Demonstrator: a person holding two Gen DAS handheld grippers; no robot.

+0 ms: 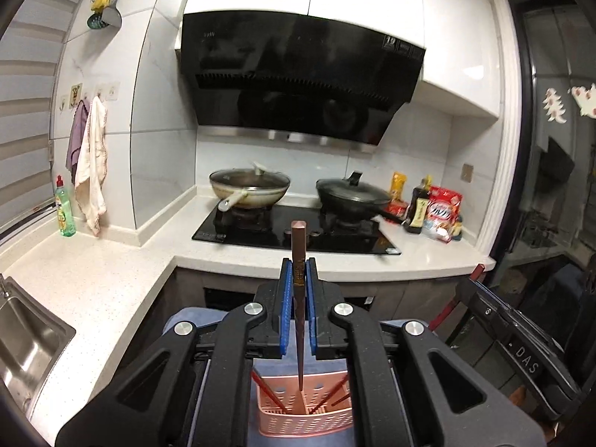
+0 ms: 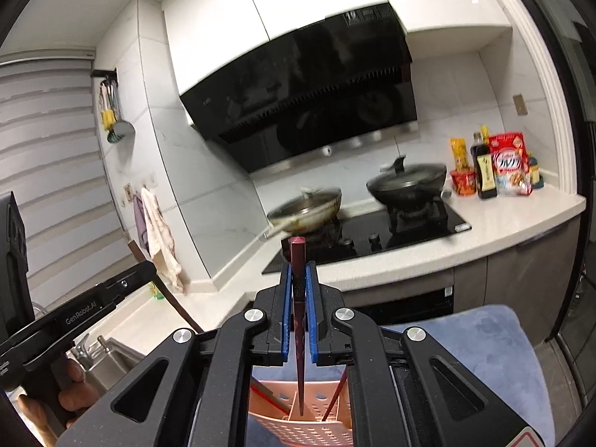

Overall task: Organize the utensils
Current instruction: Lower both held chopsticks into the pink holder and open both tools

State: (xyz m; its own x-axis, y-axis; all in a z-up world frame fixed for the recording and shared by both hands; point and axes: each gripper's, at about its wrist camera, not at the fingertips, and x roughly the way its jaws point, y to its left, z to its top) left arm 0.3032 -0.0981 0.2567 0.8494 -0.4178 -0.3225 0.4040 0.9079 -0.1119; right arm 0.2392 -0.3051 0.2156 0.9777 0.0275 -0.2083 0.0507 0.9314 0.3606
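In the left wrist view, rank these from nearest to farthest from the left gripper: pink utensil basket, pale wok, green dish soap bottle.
From the left gripper:
1. Pink utensil basket, directly below the fingers.
2. Pale wok, straight ahead on the left burner.
3. Green dish soap bottle, far left by the window; ranked less certainly.

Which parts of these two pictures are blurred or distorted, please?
Left wrist view: fisheye bends the counter; pans slightly soft; chopstick sharp. Right wrist view: pale wok and hood smeared by motion; chopstick crisp; glare on hood glass.
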